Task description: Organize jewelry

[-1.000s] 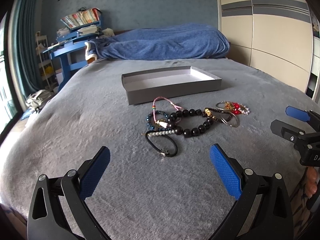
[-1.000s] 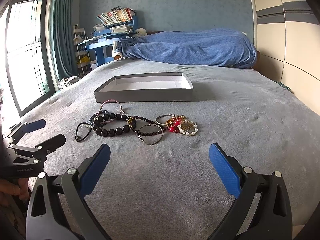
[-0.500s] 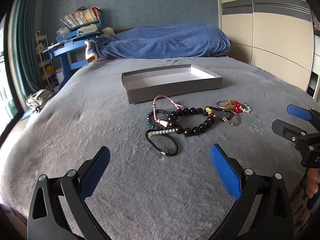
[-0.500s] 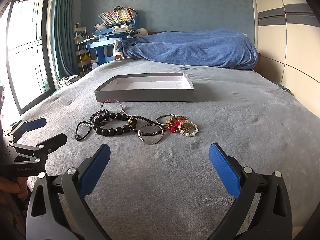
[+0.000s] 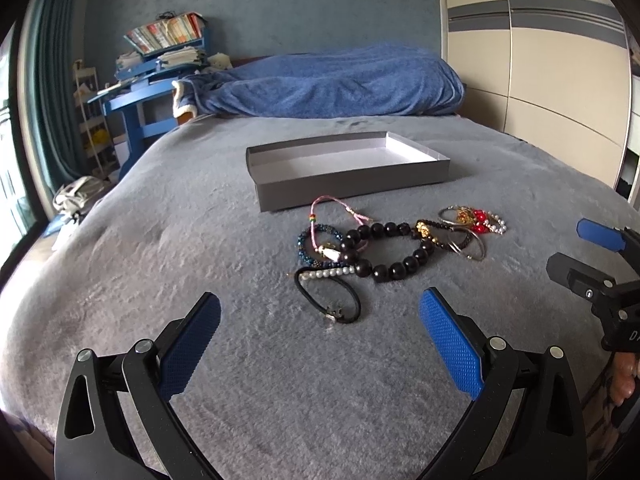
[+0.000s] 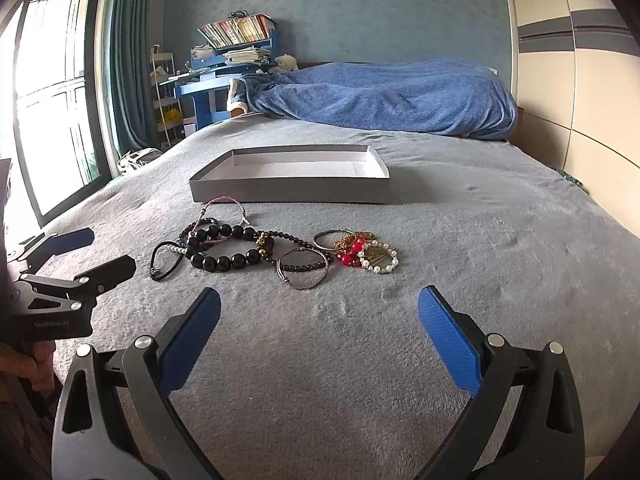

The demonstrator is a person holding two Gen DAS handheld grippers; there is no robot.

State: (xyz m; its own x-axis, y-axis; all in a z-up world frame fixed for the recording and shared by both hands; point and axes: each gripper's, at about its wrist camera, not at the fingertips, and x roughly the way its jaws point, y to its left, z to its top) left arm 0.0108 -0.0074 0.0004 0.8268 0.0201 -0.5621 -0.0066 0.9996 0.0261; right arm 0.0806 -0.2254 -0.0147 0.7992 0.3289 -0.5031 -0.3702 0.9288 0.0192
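A heap of jewelry lies on the grey bed cover: a black cord bracelet (image 5: 328, 300) (image 6: 165, 261), a big black bead bracelet (image 5: 386, 252) (image 6: 224, 250), a pink string bracelet (image 5: 340, 210), a thin metal bangle (image 6: 303, 270), and a red and pearl cluster (image 5: 482, 218) (image 6: 368, 252). Behind them stands an empty grey tray (image 5: 348, 184) (image 6: 292, 192). My left gripper (image 5: 320, 336) hovers open just short of the black cord bracelet. My right gripper (image 6: 320, 334) hangs open in front of the bangle. Neither holds anything.
A blue blanket (image 6: 380, 96) is bunched at the head of the bed. A blue desk with books (image 6: 232, 56) and a window with curtains stand to the left, a wardrobe (image 5: 540, 60) to the right. A hand (image 6: 28, 364) holds the left gripper.
Both grippers have stayed open and almost still; the views have shifted only slightly. The jewelry and the tray have not moved.
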